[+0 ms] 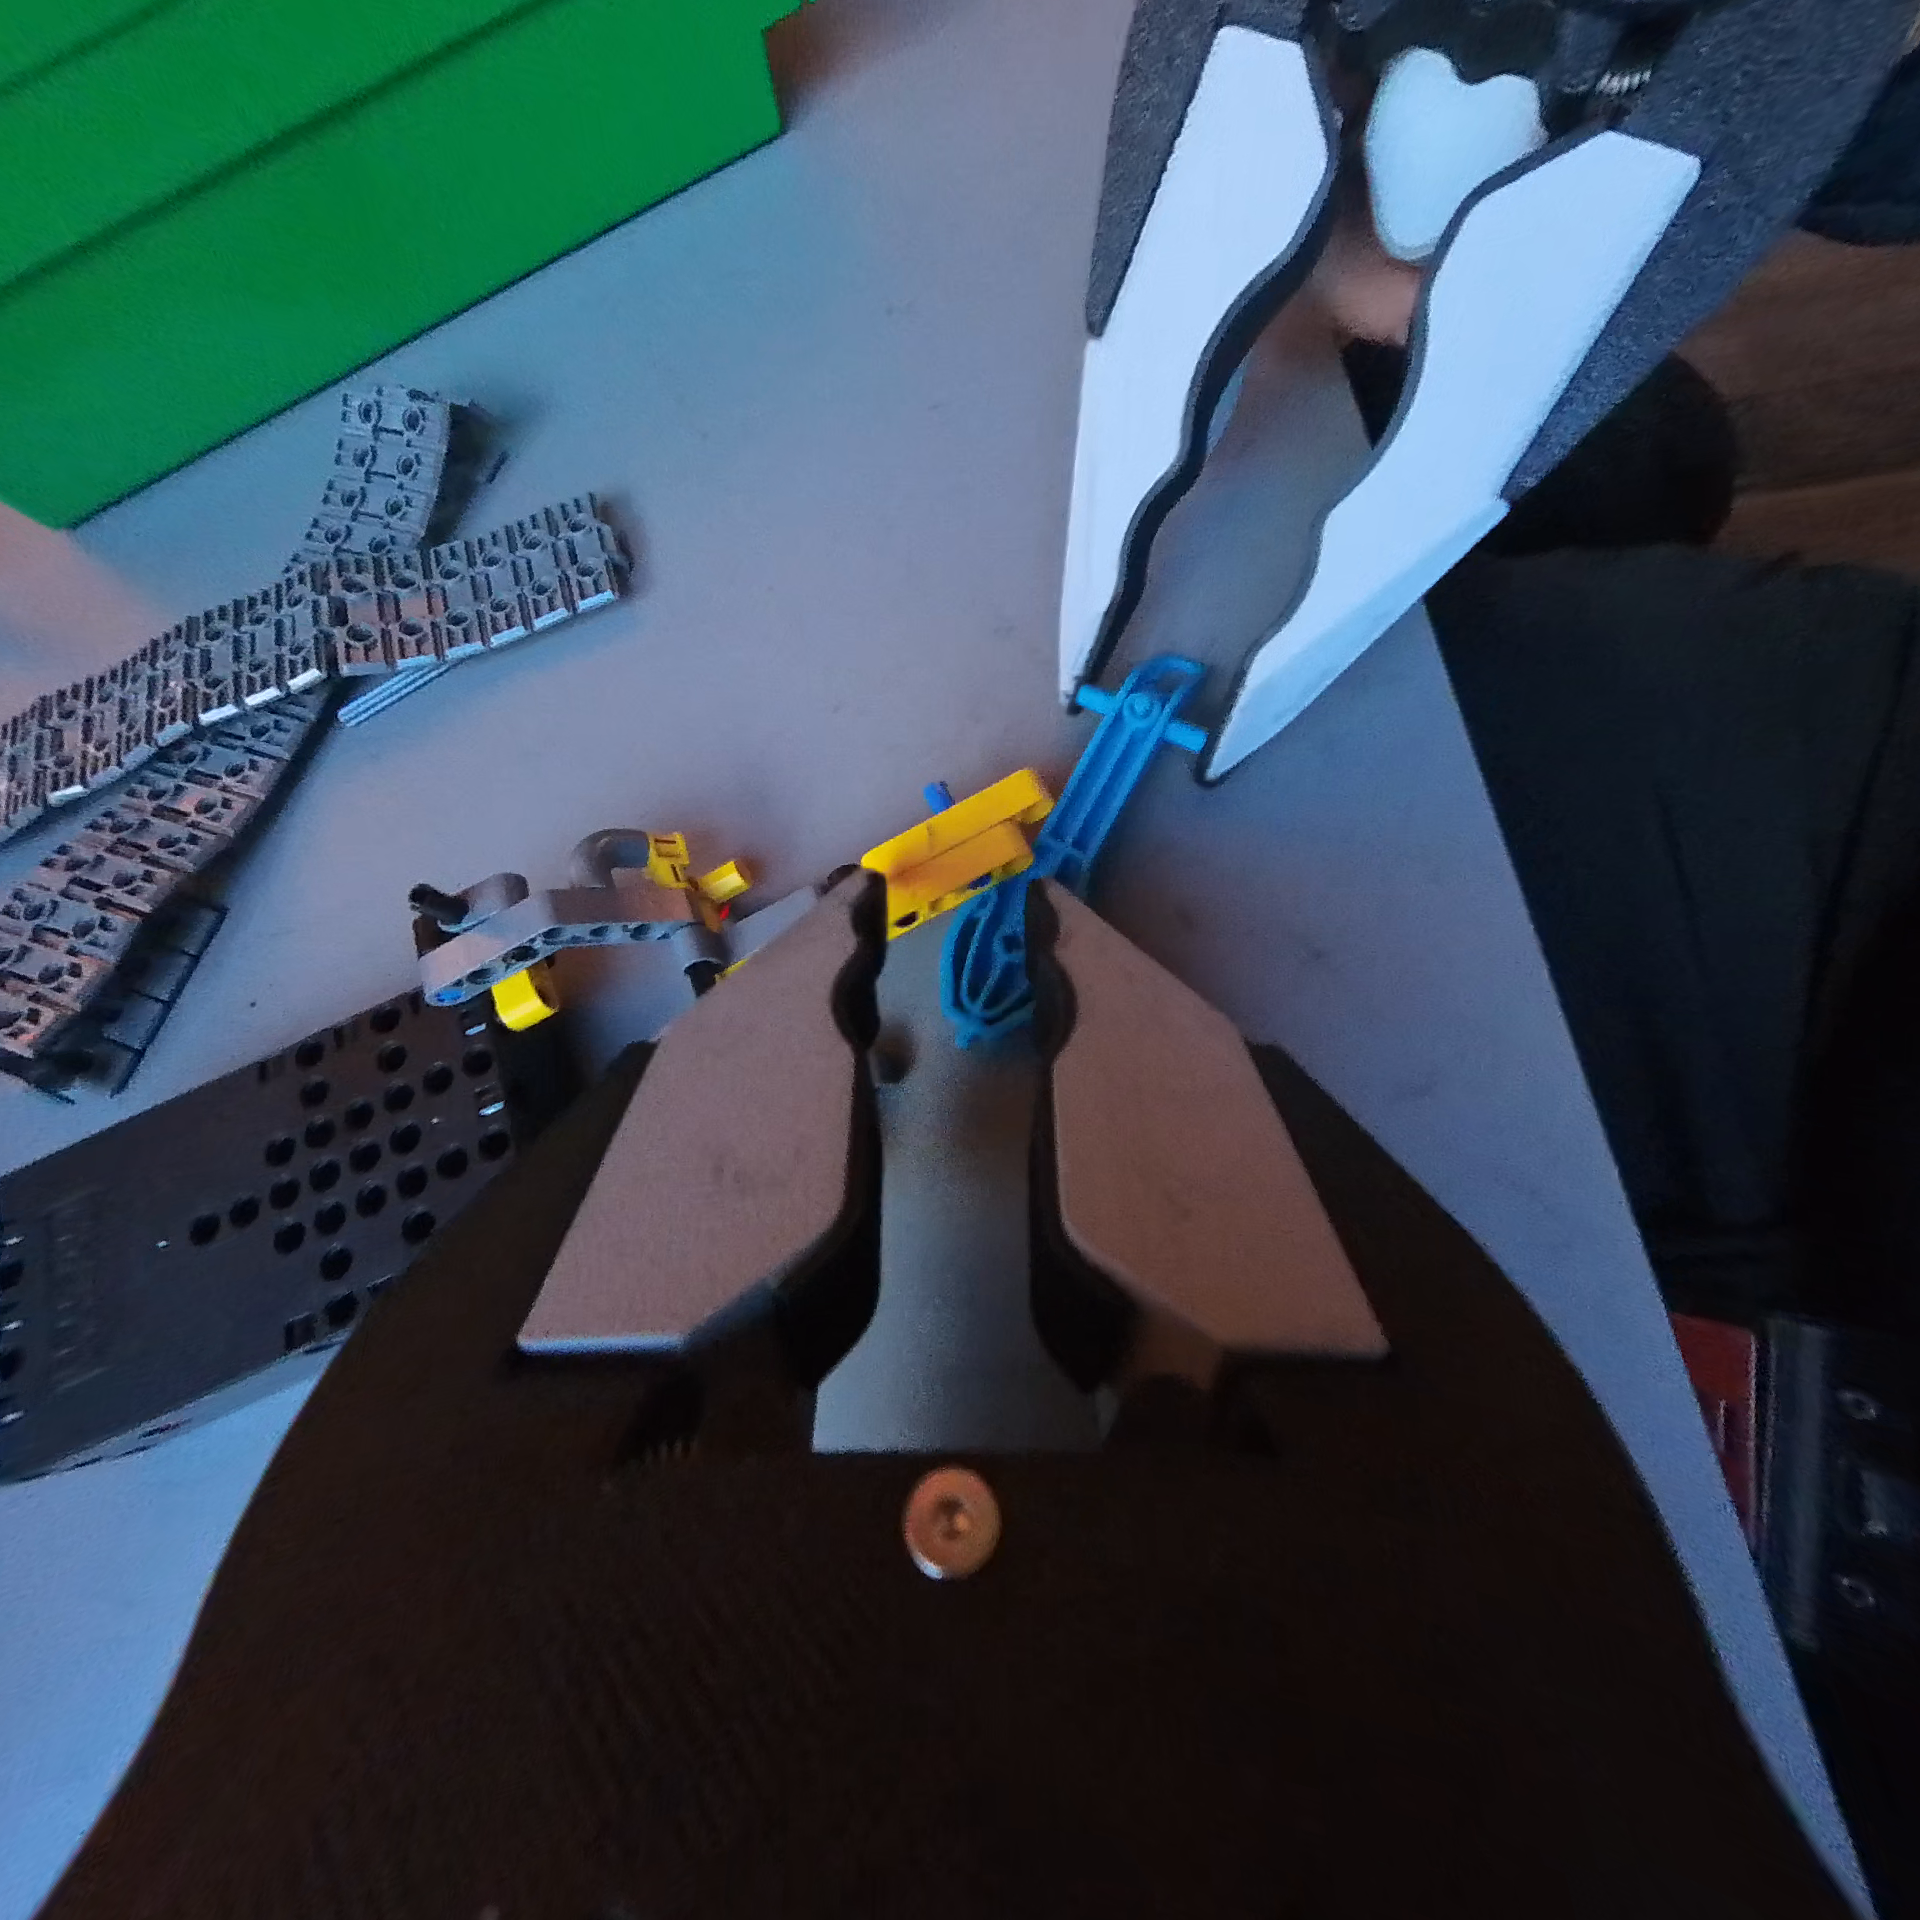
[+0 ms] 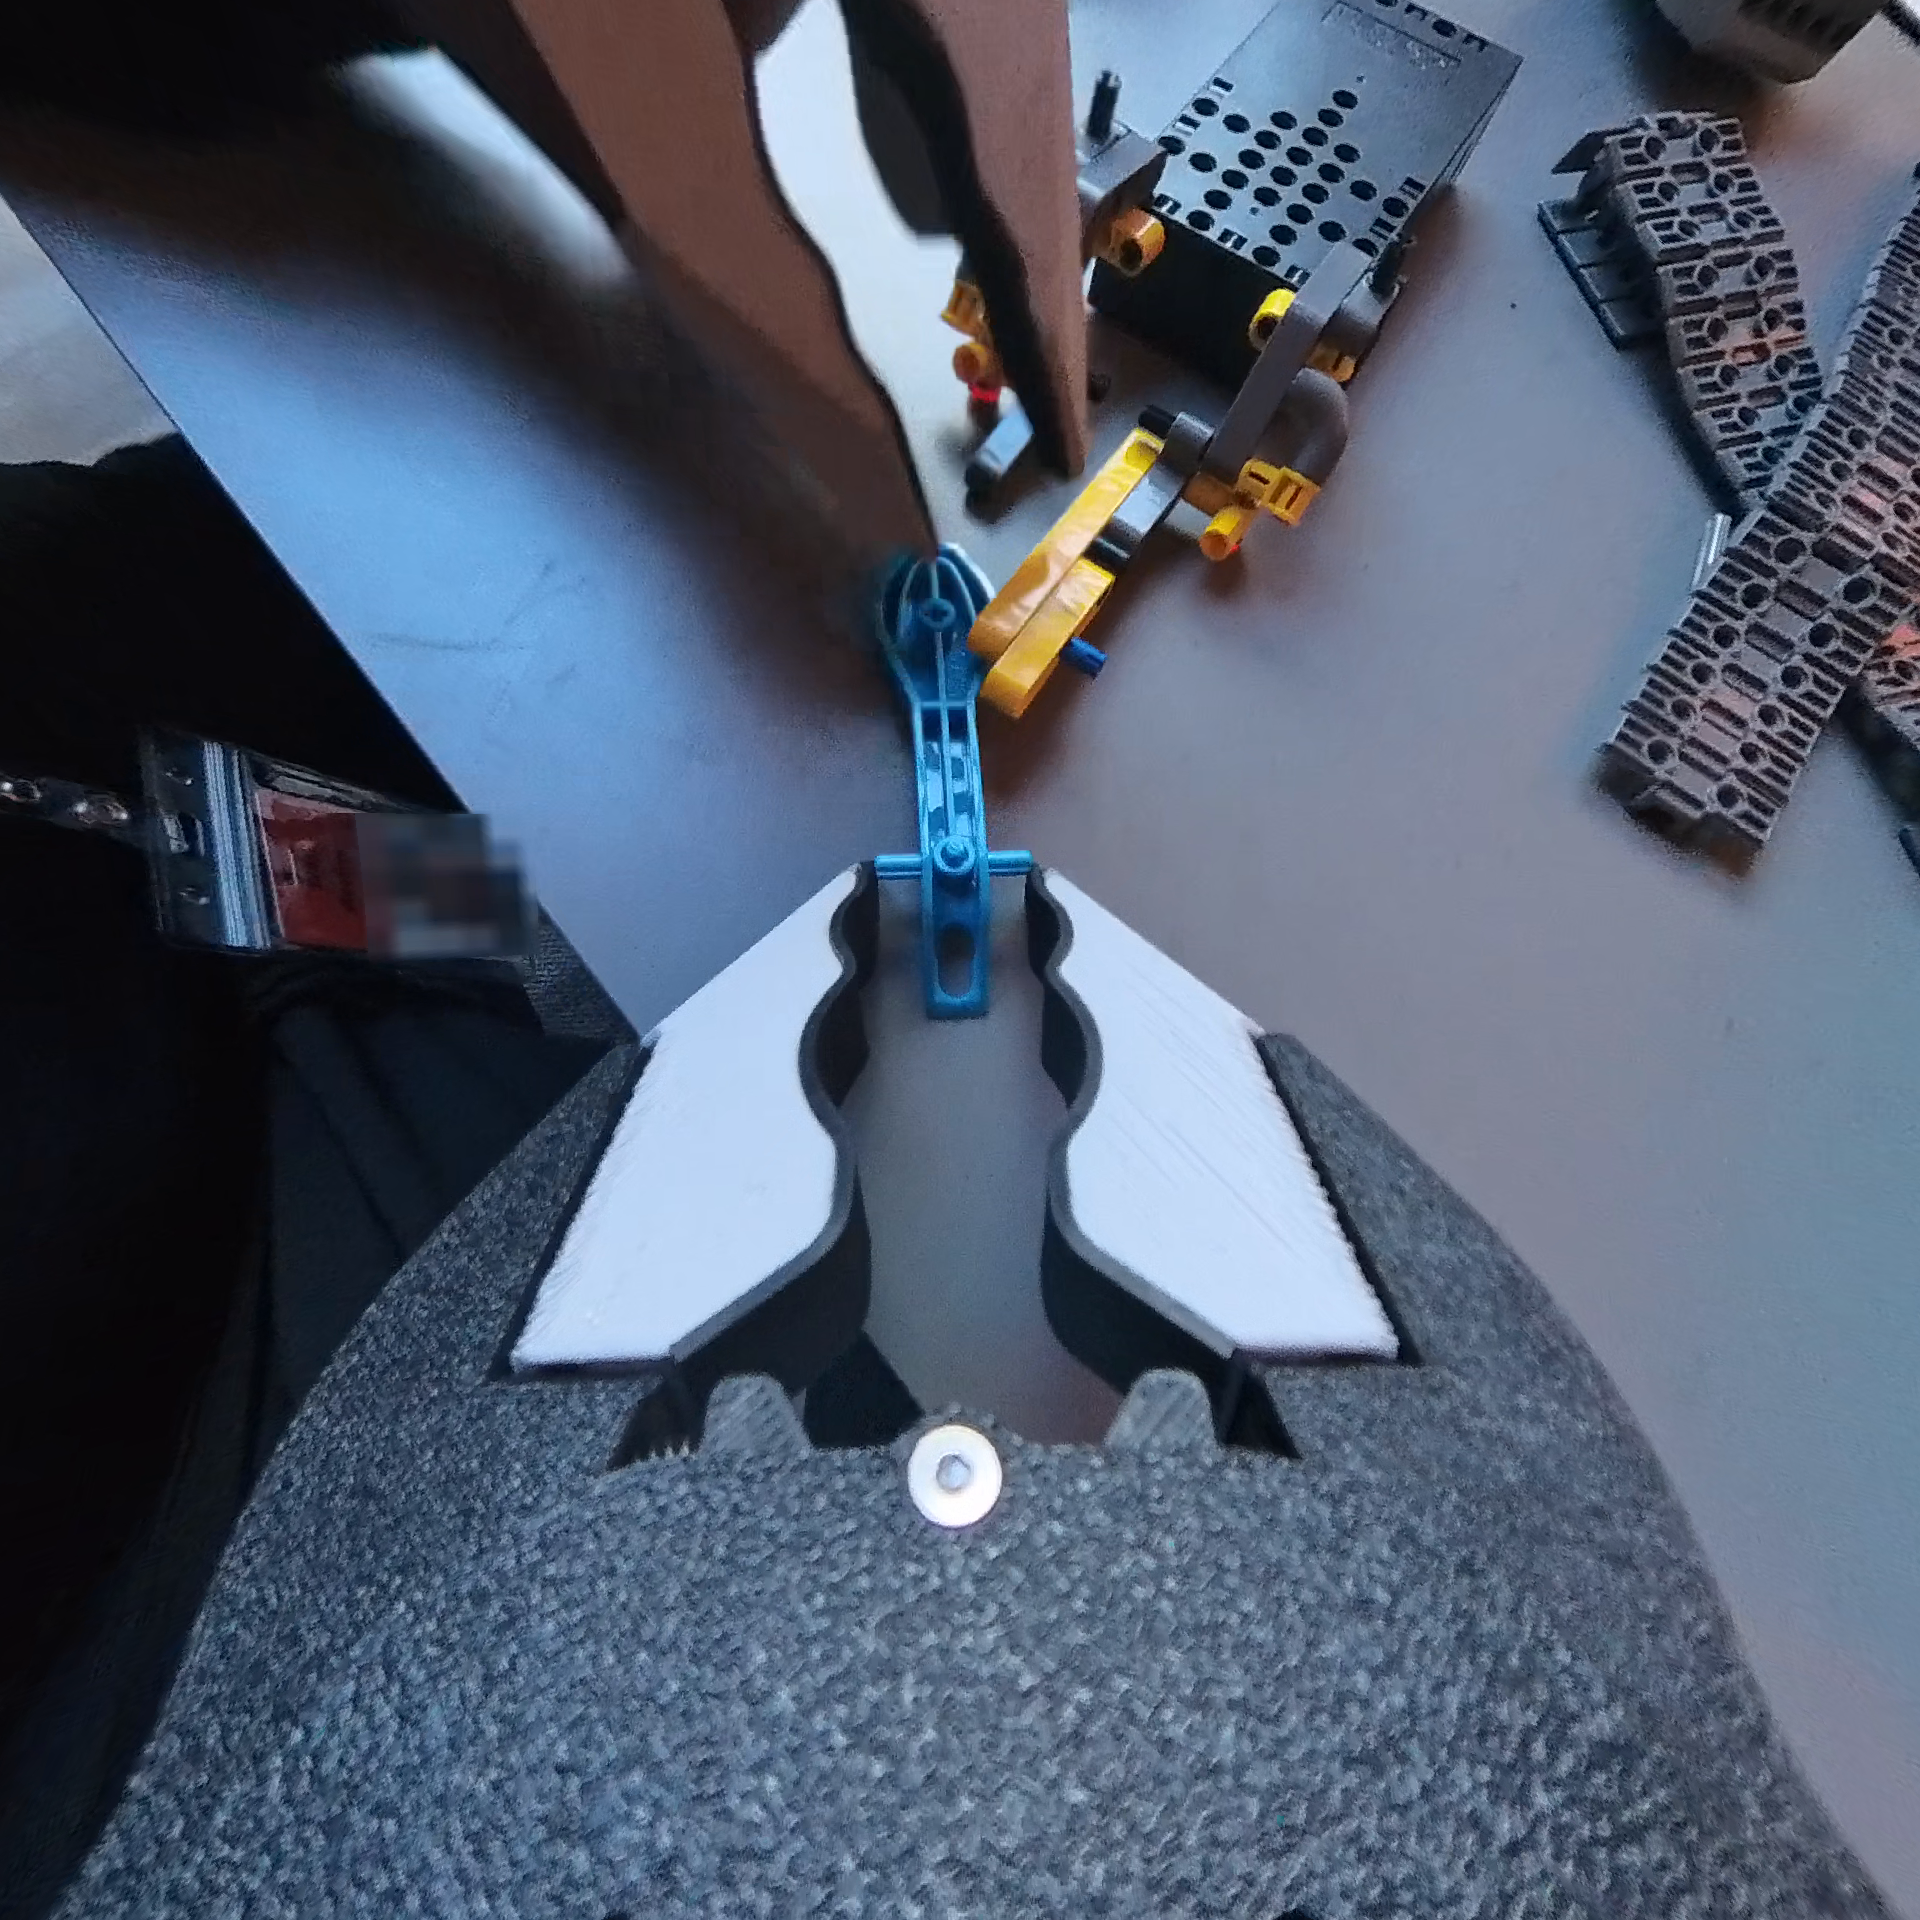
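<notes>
A long blue plastic part lies on the grey table, with an oval end and a short cross pin near the other end. My right gripper, with white fingers, has its fingertips closed on the two ends of that cross pin; it also shows in the left wrist view. My left gripper, with tan fingers, is open around the oval end. One finger touches the oval, as the right wrist view shows. A yellow beam lies against the blue part.
A grey and yellow beam assembly and a black perforated box lie to the left. Grey track strips lie crossed beyond them, with a green box at the back. The table edge runs close on the right. Some 6 cm of space lies between my two pairs of fingers.
</notes>
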A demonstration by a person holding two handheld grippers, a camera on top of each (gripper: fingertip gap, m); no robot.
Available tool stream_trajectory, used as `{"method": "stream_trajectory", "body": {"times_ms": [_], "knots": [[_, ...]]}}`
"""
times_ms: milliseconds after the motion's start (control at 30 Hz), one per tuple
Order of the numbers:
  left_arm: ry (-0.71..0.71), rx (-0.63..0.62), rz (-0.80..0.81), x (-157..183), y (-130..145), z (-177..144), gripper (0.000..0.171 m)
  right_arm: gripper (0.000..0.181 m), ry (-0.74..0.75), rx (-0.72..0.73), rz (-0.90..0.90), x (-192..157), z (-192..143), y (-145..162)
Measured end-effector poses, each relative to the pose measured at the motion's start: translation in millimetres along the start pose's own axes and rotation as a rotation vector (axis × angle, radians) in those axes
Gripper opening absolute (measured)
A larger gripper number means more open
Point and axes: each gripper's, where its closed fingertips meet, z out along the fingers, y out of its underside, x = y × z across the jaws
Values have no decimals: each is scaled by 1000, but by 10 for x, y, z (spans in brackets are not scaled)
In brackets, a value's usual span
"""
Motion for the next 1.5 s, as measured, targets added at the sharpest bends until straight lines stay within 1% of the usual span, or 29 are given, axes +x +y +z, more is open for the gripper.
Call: {"method": "stream_trajectory", "body": {"times_ms": [67, 133, 167, 200, 267, 333, 400, 433, 467, 567, 600, 633, 700, 800, 867, 967, 1033, 1133, 1200, 1300, 1333, 1367, 1433, 1500], "knots": [[-1, -27, 86, -34, 28, -94, 23, 26, 2, -6, -2, -21, -34, 27], [-90, -66, 241, -237, 64, -224, 16, 26, -15, 0, -3, -56, -60, 45], [-111, -90, 307, -317, 72, -274, 16, 26, -24, 8, 2, -71, -65, 49], [-102, -112, 347, -354, 68, -297, 16, 26, -31, 15, 8, -86, -68, 52], [-3, -123, 389, -309, 28, -254, 21, 27, -37, 28, 3, -113, -76, 47], [132, -143, 421, -192, 28, -158, 24, 28, -22, 30, -20, -111, -97, 56], [191, -226, 453, -184, 126, -26, 23, 27, -15, 31, -39, -92, -125, 78], [176, -277, 472, -232, 175, 51, 23, 27, -21, 33, -46, -82, -137, 87], [158, -280, 481, -256, 140, 115, 18, 28, -32, 36, -57, -73, -147, 93], [129, -299, 450, -270, 31, 282, 15, 28, -40, 33, -113, 60, -156, 124], [108, -299, 413, -290, -17, 347, 15, 28, -31, 26, -126, 143, -167, 142], [88, -302, 362, -311, -60, 407, 15, 39, -7, 14, -124, 250, -188, 166], [54, -318, 255, -354, -117, 491, 16, 37, 35, 2, -84, 410, -273, 194], [29, -334, 157, -382, -147, 529, 16, 34, 71, 73, -33, 450, -421, 144], [59, -326, 168, -341, -146, 522, 24, 34, 64, 92, -14, 378, -455, 154], [117, -318, 231, -313, -127, 489, 25, 34, 80, 37, -65, 318, -415, 264], [143, -351, 275, -325, -107, 462, 28, 36, 99, 6, -84, 352, -378, 325], [158, -409, 376, -375, -97, 443, 30, 36, 63, 33, -72, 357, -356, 284], [177, -447, 410, -398, -96, 447, 29, 31, 63, 22, -54, 395, -354, 286], [222, -497, 430, -403, -77, 472, 25, 28, 76, 45, 56, 421, -400, 240], [247, -501, 403, -376, -83, 488, 19, 27, 58, 80, 118, 378, -423, 194], [258, -510, 367, -368, -88, 502, 16, 22, 25, 119, 201, 312, -444, 143], [255, -524, 278, -371, -100, 524, 16, 20, -77, 202, 415, 140, -466, 47], [219, -510, 195, -386, -122, 553, 16, 28, -141, 287, 624, 55, -468, -23]]}}
